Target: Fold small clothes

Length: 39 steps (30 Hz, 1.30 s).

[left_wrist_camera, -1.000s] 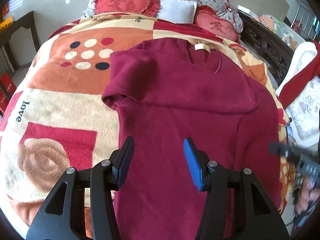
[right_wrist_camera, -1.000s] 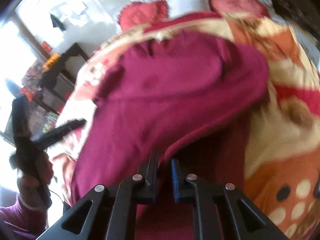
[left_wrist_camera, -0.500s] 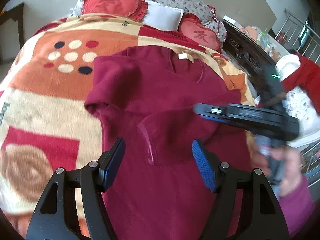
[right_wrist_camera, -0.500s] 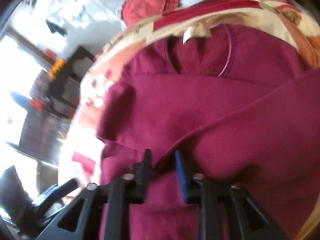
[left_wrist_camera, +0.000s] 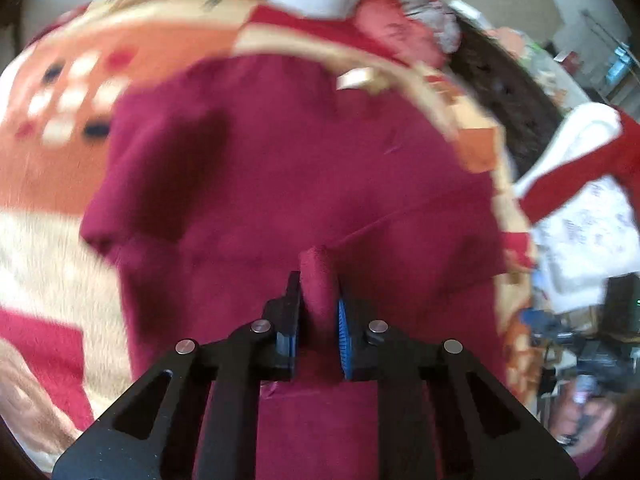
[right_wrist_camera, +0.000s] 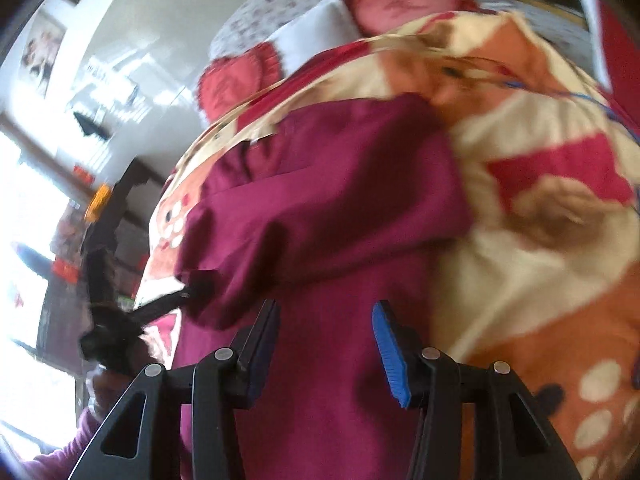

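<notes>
Left wrist view: the left hand-held gripper (left_wrist_camera: pixel 318 316) pinches a narrow ridge of the dark red knit top (left_wrist_camera: pixel 280 168) lying on the patterned fleece bed blanket (left_wrist_camera: pixel 52 208); so small a pinch could slip.

Right wrist view: the right hand-held gripper (right_wrist_camera: pixel 324 344) (jaws just opening, nothing pressed) hovers over the top, whose loose fold may sag.

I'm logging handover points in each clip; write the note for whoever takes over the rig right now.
Left gripper: has just closed, shut on a pinched ridge of the maroon top.
Right gripper: jaws have just been opening, open, nothing pinched, above the top's lower part.
Top lies on the patterned blanket, collar tag at the far end.
Done: one sleeve folded across the body.
Left: fold the rest and flatten it.
</notes>
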Motion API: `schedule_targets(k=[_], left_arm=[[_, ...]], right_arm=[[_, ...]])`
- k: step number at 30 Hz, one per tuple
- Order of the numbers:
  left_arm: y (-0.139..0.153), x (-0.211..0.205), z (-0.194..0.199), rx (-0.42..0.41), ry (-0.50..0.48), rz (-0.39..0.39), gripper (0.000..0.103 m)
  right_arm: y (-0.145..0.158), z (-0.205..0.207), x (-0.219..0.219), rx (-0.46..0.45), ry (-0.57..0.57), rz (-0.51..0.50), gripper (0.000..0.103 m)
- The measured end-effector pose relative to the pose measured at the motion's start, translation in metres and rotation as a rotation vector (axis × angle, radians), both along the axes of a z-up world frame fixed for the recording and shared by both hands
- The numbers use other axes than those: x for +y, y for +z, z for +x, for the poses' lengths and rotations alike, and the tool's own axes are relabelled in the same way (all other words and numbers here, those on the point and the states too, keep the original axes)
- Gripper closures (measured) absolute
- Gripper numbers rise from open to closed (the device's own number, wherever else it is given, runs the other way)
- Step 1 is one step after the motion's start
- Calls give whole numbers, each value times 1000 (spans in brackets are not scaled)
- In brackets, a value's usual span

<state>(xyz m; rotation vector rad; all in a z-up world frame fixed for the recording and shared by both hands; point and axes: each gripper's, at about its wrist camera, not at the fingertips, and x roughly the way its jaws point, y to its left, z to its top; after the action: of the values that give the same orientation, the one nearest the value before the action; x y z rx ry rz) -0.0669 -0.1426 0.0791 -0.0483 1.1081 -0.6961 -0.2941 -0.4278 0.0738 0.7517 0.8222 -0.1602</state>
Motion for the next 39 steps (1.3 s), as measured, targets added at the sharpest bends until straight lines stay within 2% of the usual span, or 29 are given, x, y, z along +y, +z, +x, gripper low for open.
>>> schedule_targets(k=[3, 6, 8, 9, 10, 12, 15, 18, 20, 25, 26, 27, 28, 29, 30, 31, 32, 33, 34, 35, 36, 38, 39], left_arm=[[64, -19, -7, -112, -66, -44, 92], [116, -23, 1, -169, -78, -88, 92], [144, -15, 14, -186, -53, -113, 92], [150, -8, 24, -181, -34, -104, 92], [151, -1, 31, -181, -12, -92, 92], [143, 11, 46, -187, 33, -50, 92], [95, 28, 72, -104, 112, 11, 92], [37, 39, 90, -1, 156, 33, 92], [9, 44, 94, 6, 177, 54, 92], [-2, 42, 89, -32, 147, 69, 92], [-2, 40, 89, -49, 138, 87, 92], [-1, 38, 89, -65, 131, 97, 92], [2, 36, 88, -86, 120, 99, 92], [5, 34, 88, -96, 115, 93, 90], [8, 32, 89, -106, 111, 77, 81], [8, 31, 90, -114, 108, 58, 76], [5, 30, 90, -127, 119, 60, 66], [-1, 28, 93, -140, 137, 96, 62], [-9, 25, 95, -141, 150, 151, 62], [-19, 23, 99, -123, 154, 198, 62], [-26, 23, 102, -101, 160, 217, 62], [-28, 31, 101, -92, 179, 193, 62], [-26, 34, 99, -99, 182, 186, 62]], right_arm=[[-5, -14, -17, 7, -51, 4, 57], [-2, -17, -27, -6, -77, -1, 57], [3, -11, -30, -4, -89, -29, 56], [7, -8, -32, -9, -100, -52, 51], [11, -6, -35, -14, -110, -66, 43], [18, 0, -43, -28, -141, -91, 34], [19, 18, -60, -35, -172, -103, 32], [11, 46, -76, -2, -174, -98, 32], [2, 70, -80, 34, -151, -101, 32], [-22, 115, -83, 90, -93, -109, 32], [-29, 122, -82, 94, -68, -96, 36], [-34, 127, -81, 97, -56, -92, 60], [-37, 130, -81, 97, -45, -97, 74], [-30, 129, -77, 85, -45, -143, 79], [-22, 127, -74, 78, -47, -194, 93], [-10, 121, -73, 57, -55, -255, 94], [-3, 116, -77, 48, -87, -292, 95], [0, 112, -83, 52, -122, -316, 95], [-1, 109, -90, 54, -144, -310, 95], [-10, 109, -98, 66, -145, -261, 95], [-22, 113, -103, 100, -146, -232, 95], [-40, 121, -99, 152, -113, -227, 95], [-39, 121, -97, 146, -111, -226, 95]])
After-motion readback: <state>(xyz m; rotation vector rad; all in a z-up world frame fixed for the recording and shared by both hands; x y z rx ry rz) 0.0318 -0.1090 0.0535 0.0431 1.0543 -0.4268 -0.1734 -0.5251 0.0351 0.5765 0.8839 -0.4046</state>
